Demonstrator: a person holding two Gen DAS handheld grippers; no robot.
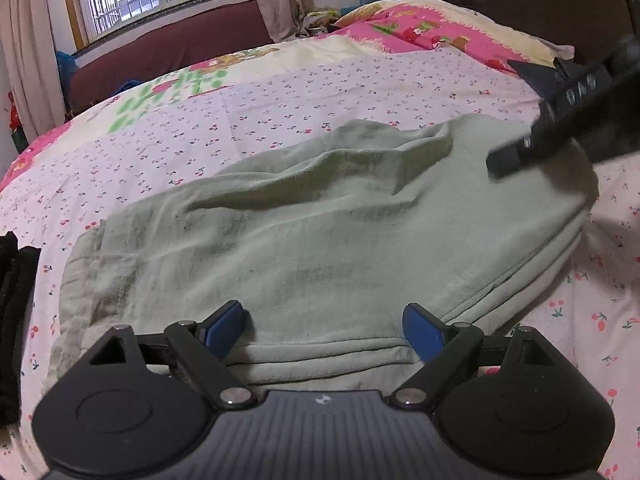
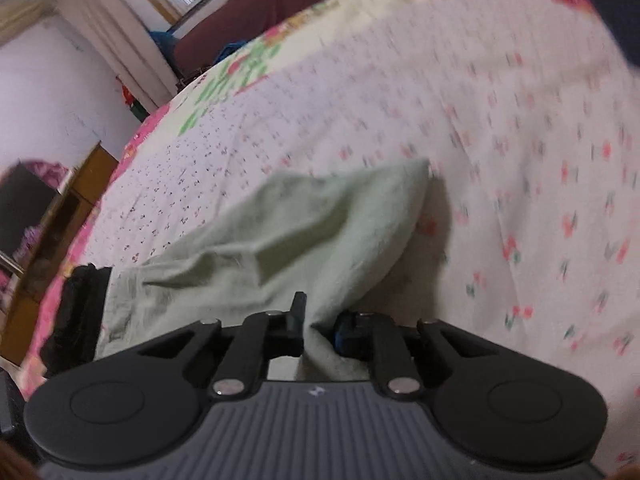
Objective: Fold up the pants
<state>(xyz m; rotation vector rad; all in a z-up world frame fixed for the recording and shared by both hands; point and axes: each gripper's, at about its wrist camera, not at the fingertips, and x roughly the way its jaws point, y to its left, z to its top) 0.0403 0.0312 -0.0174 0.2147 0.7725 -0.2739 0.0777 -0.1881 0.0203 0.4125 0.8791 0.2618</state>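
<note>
A bed [image 1: 360, 80] with a cherry-print sheet carries pale green pants [image 1: 320, 232], folded and rumpled across its middle. The left tool [image 1: 324, 328] hovers with fingers apart over the near hem. The right tool [image 2: 318, 326] is clamped on a raised fold of the pants.

I am seeing no readable text, numbers or brand names anywhere. The only mark I am picking out is a small pale emblem on the ribbed grey body of each hand-held gripper, too small and blurred to make out as letters in either wrist view.
</note>
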